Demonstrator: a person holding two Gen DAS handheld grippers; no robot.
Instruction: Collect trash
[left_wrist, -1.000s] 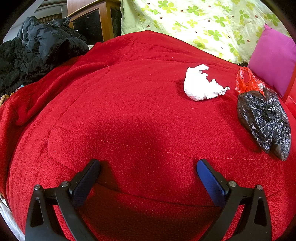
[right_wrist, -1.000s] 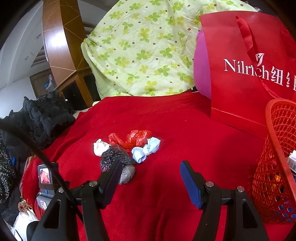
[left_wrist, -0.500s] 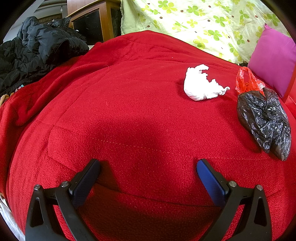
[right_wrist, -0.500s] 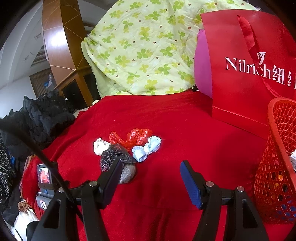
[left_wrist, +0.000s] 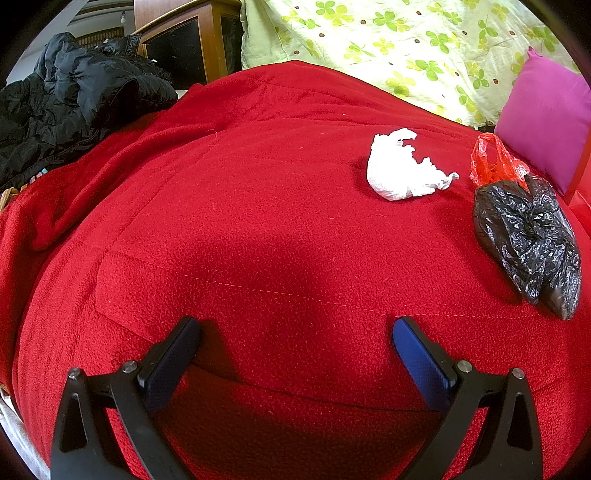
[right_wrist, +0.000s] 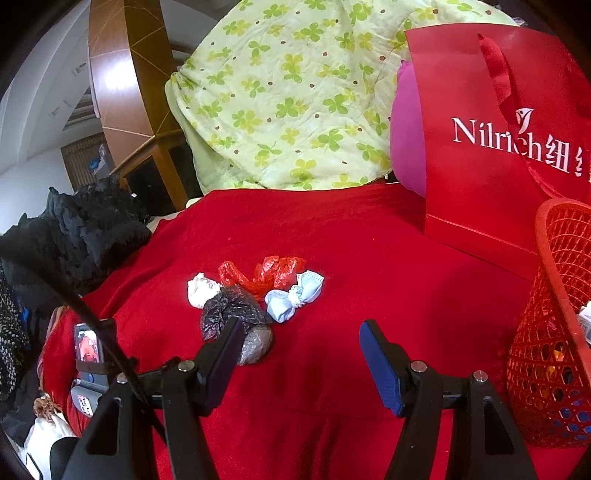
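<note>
Trash lies bunched on the red blanket (right_wrist: 369, 280): a white wad (right_wrist: 201, 290), a black plastic bag (right_wrist: 229, 310), a red plastic bag (right_wrist: 271, 271) and a knotted blue mask (right_wrist: 295, 299). My right gripper (right_wrist: 300, 330) hovers open just in front of the pile, with nothing between its fingers. Its left finger covers part of the black bag. From the left wrist, the white wad (left_wrist: 402, 171), red bag (left_wrist: 491, 160) and black bag (left_wrist: 528, 236) sit far ahead to the right. My left gripper (left_wrist: 295, 328) is open and empty over bare blanket (left_wrist: 258, 206).
A red mesh basket (right_wrist: 561, 321) holding some items stands at the right, a red paper bag (right_wrist: 491, 147) behind it. A pink pillow (left_wrist: 546, 118) and green flowered quilt (right_wrist: 288, 99) lie at the back. A black jacket (left_wrist: 74, 99) is heaped at the left.
</note>
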